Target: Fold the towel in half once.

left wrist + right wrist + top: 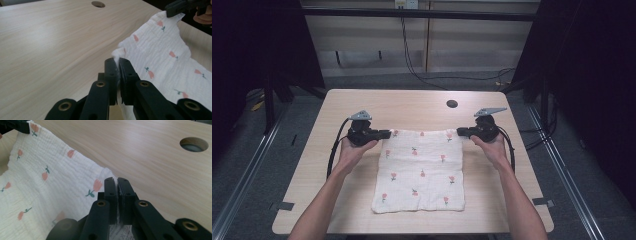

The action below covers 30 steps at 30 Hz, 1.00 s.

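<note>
High view above the table [362, 210], looking forward-down; both gripper views low, close, sharing the cloth [422, 170].

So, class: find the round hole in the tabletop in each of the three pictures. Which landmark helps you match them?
High view: the round hole lies far-centre, beyond the cloth.
Left gripper view: top edge, centre.
Right gripper view: upper right.
Shared landmark: the white cloth with pink flowers, pinched by both claws.

Desk [362, 102] bare along far edge except small round hole [452, 104] near far right corner; cloth [421, 172] covers middle; left and right edges free.
</note>
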Each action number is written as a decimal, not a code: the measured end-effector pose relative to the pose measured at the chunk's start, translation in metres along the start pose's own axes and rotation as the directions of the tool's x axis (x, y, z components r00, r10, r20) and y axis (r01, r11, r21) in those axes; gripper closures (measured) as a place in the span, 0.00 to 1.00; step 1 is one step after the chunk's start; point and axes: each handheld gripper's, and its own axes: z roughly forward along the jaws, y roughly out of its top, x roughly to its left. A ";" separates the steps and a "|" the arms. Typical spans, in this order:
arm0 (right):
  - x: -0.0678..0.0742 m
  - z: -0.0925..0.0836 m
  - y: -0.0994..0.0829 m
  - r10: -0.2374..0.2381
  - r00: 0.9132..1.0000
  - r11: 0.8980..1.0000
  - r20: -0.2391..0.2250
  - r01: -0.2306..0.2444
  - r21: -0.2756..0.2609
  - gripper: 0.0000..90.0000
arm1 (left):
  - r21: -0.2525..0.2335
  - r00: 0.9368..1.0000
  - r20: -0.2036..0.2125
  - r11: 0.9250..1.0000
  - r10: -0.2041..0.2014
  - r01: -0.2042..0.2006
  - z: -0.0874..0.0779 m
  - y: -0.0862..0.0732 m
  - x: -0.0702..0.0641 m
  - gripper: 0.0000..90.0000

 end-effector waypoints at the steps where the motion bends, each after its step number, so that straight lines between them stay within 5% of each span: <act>1: 0.001 -0.001 0.002 -0.003 1.000 1.000 -0.002 0.003 -0.004 0.96 | -0.002 1.000 -0.011 1.000 0.003 -0.003 -0.001 0.002 0.000 0.95; 13: 0.014 -0.024 0.028 -0.042 0.999 0.995 -0.021 0.040 -0.090 0.97 | -0.037 0.999 -0.013 0.998 0.049 -0.049 -0.020 0.018 -0.013 0.95; 30: 0.033 -0.040 0.014 -0.057 0.998 0.993 -0.034 0.053 -0.110 0.96 | -0.045 0.997 0.002 0.996 0.072 -0.072 -0.035 0.004 -0.029 0.95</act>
